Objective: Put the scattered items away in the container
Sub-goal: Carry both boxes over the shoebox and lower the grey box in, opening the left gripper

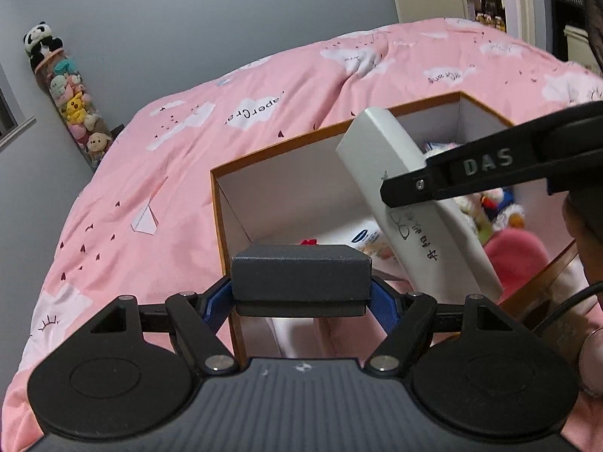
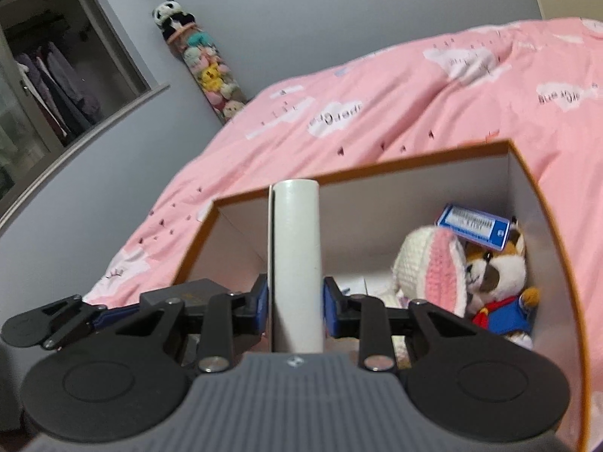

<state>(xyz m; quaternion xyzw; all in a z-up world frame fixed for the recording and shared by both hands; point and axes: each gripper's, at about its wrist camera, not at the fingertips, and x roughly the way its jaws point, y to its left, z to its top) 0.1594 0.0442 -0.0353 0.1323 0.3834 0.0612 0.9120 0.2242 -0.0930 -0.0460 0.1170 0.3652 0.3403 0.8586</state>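
The orange-rimmed box (image 2: 542, 203) on the pink bed (image 2: 339, 120) holds a fox plush (image 2: 501, 282), a knitted toy (image 2: 429, 263) and a blue carton (image 2: 473, 226). Above it, the right gripper (image 2: 296, 301) clamps a white case (image 2: 296, 248); the left gripper (image 1: 299, 282) clamps a small grey box (image 1: 299, 271).

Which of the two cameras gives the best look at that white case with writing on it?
The left wrist view: the white case shows its long printed face, tilted over the box, clamped by the right gripper. The right wrist view shows only its narrow edge.
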